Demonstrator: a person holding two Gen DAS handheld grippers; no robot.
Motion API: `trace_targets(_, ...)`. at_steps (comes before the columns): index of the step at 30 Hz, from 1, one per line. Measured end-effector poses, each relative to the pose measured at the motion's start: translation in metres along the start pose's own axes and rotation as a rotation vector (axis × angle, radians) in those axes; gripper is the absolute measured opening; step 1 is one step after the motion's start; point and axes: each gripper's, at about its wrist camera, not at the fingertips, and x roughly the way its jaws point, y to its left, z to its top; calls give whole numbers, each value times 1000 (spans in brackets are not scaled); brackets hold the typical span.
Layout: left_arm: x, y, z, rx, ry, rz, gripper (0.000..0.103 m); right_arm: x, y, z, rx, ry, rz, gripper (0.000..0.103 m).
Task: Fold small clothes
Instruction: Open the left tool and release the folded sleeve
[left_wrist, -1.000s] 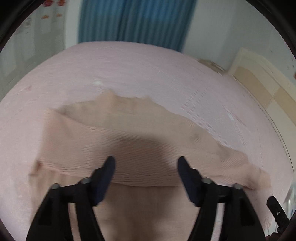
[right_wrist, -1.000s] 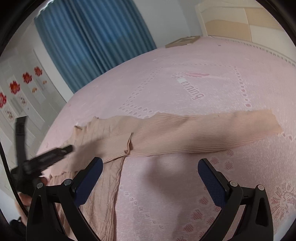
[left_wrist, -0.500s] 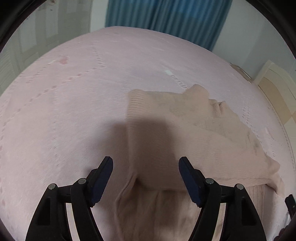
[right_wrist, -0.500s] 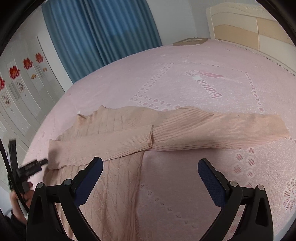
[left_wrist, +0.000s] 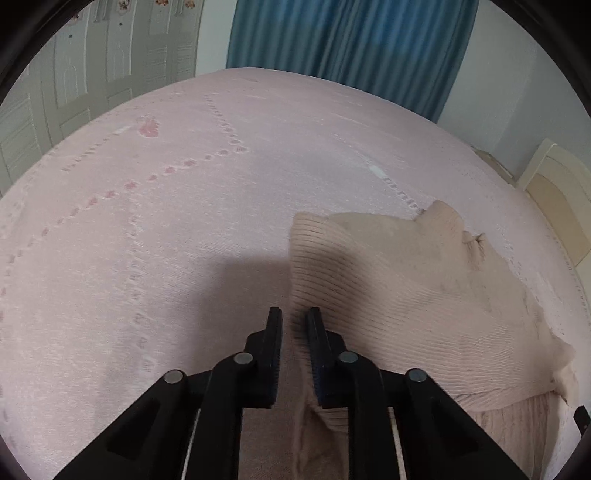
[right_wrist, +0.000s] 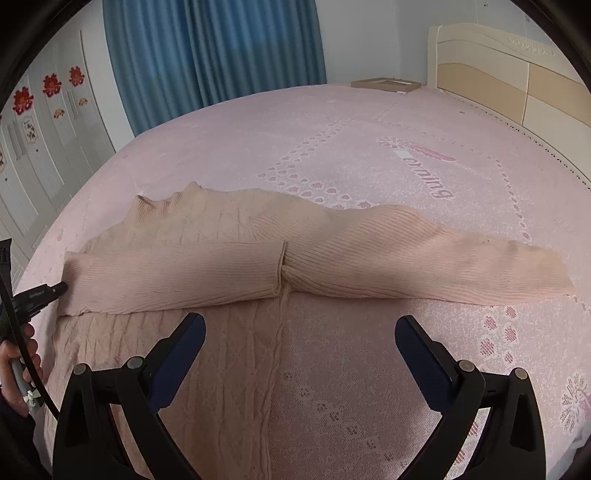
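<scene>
A peach ribbed knit sweater (right_wrist: 229, 236) lies flat on the pink bed. One sleeve (right_wrist: 170, 277) is folded across the chest; the other sleeve (right_wrist: 436, 266) stretches out to the right. In the left wrist view the sweater (left_wrist: 406, 295) fills the lower right. My left gripper (left_wrist: 294, 325) is shut on the sweater's left edge at the folded sleeve; it also shows at the left rim of the right wrist view (right_wrist: 44, 293). My right gripper (right_wrist: 299, 332) is open and empty above the sweater's lower body.
The pink patterned bedspread (right_wrist: 369, 147) spreads all around the sweater. A cream headboard (right_wrist: 509, 70) stands at the far right, blue curtains (right_wrist: 214, 51) behind, and a flat box (right_wrist: 386, 84) lies at the bed's far edge. White wardrobe doors (left_wrist: 74, 74) are on the left.
My left gripper has moved left to the sweater's edge and closed on it. The right gripper has stayed open, and its view has shifted to show more of the sweater.
</scene>
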Motion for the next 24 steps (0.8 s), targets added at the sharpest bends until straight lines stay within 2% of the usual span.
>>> trace_targets(2,-8,-3,3,-4,-4,39,18,-1,0,-1,-9,-1,-8,101)
trace_targets(4,-16,-13,7,38,-16,42,20,-5,0,-1,-22,-5,-28,101)
trace_targets(5,-23,-16,6,59,-21,36,25,-8,0,-1,-27,-7,-38,101)
trace_targets(8,-32,-35,-3,126,-35,15,47,-27,-6,0,-21,-31,-26,99)
trace_targets(9,-32,-42,-9,149,-41,15,49,-35,-10,2,-14,-42,-18,99)
trace_targets(12,-22,-56,-23,220,-19,76,49,-61,-33,9,12,-73,-11,93)
trace_targets(14,-10,-59,-35,244,8,111,50,-76,-60,10,31,-96,-19,93)
trace_targets(15,-8,-57,-39,239,-1,119,55,-81,-74,10,34,-101,-36,91)
trace_targets(17,-9,-55,-41,220,-21,130,61,-86,-108,9,33,-97,-92,81)
trace_targets(19,-8,-50,-41,194,-18,114,62,-83,-144,6,47,-70,-156,74)
trace_targets(21,-6,-48,-41,183,-13,126,72,-77,-175,2,89,-42,-164,68)
trace_targets(24,-3,-44,-40,162,-8,137,77,-60,-224,-8,212,4,-148,66)
